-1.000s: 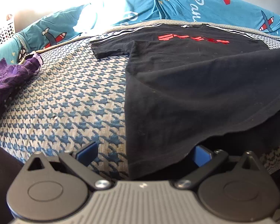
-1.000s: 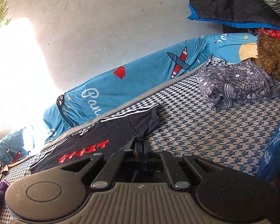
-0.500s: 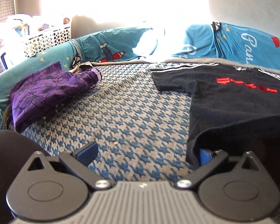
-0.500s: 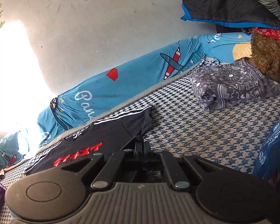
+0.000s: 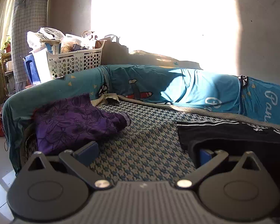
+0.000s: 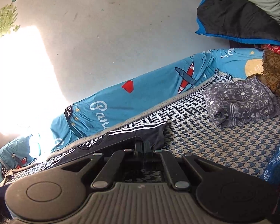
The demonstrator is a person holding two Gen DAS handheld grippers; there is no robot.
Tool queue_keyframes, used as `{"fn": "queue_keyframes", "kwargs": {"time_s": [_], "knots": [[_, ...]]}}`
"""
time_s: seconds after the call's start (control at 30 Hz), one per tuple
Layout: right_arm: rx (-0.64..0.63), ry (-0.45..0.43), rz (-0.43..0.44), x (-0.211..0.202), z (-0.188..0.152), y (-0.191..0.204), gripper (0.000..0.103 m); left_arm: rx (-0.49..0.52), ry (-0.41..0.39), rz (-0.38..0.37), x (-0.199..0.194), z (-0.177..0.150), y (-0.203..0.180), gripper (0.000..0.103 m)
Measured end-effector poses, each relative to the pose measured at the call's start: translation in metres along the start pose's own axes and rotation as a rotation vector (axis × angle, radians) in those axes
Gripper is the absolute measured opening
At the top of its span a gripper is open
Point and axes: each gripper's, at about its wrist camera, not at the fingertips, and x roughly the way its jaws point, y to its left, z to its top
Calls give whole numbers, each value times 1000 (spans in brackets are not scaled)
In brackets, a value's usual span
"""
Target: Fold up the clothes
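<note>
Left gripper (image 5: 146, 154): fingers spread wide, gripping nothing; the blue pad of the left finger (image 5: 87, 153) is bare over the bed (image 5: 149, 149), and the right pad sits partly under a fold of the black shirt (image 5: 233, 136). Whether that pad touches the cloth cannot be told.

Right gripper (image 6: 142, 145): fingers clenched together on an edge of the shirt (image 6: 121, 140), which rises into them at 12 o'clock.

The shirt lies on the bed's houndstooth cover, its white-striped sleeve toward the blue bolster (image 6: 140, 93) (aeroplane print) along the wall. In the left view the shirt occupies 3 o'clock.

Other items: a purple garment (image 5: 71, 123) lies crumpled at 9 o'clock in the left view, well apart from the shirt. A white basket (image 5: 74, 61) stands behind the bolster at 10 o'clock. In the right view a folded grey patterned cloth (image 6: 242, 102) rests on the bed at 2 o'clock.
</note>
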Motion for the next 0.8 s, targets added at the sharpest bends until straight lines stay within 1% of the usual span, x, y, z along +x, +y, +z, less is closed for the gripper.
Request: {"fn": "queue_keyframes", "kwargs": {"time_s": [0.13, 0.23, 0.43, 0.6, 0.8], "knots": [[-1, 4, 8, -7, 3, -3, 3, 15, 34, -20, 1, -2, 0, 103], [-33, -1, -3, -15, 3, -1, 3, 30, 51, -27, 1, -6, -1, 103], [-42, 21, -23, -26, -1, -6, 3, 59, 85, -41, 1, -15, -3, 103], [-84, 21, -34, -33, -6, -2, 3, 72, 106, -45, 2, -19, -2, 103], [-70, 72, -65, -25, -17, -9, 2, 108, 122, -44, 1, -28, -4, 103]]}}
